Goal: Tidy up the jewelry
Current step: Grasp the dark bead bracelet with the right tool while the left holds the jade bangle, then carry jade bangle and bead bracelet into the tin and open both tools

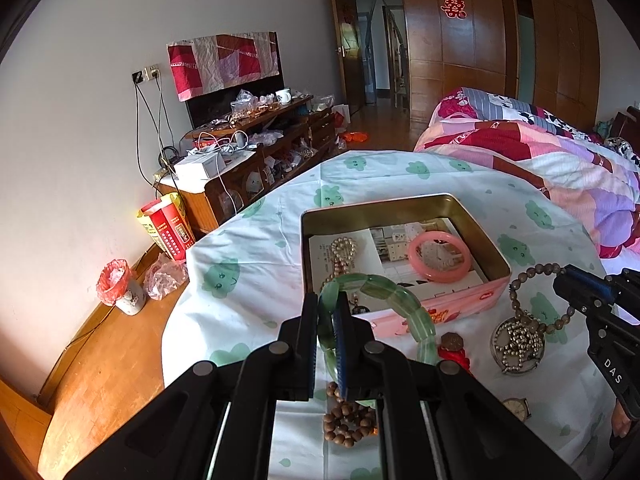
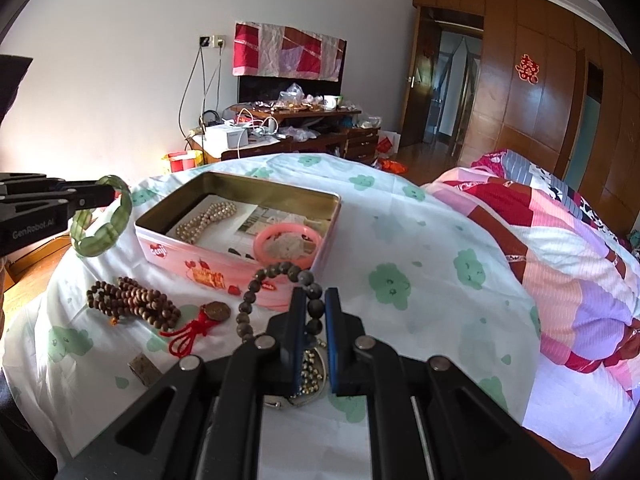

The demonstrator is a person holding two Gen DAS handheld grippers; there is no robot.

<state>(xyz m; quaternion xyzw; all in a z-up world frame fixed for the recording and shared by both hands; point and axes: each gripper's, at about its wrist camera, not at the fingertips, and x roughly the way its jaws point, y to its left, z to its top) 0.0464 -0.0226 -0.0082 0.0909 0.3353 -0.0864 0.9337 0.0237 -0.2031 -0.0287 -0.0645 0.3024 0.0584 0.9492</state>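
Left gripper [image 1: 328,312] raised beside tin [image 1: 460,210], clamped on green bangle [image 1: 384,288], right gripper [image 2: 312,300] level, pinching bead bracelet [image 2: 276,272] over tablecloth [image 2: 420,248]

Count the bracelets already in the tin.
2: a pink bangle at the tin's right end and pearl beads at its left. More may hide behind the near wall.

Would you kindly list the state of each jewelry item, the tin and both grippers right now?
Left gripper: shut on green bracelet.
Green bracelet: held clear of the cloth.
Right gripper: shut on dark bead bracelet.
Dark bead bracelet: pinched, partly raised.
Tin: open, no lid on.
Pink bangle: lying inside tin.
Pearl strand: lying inside tin.
Brown bead strand: piled on cloth.
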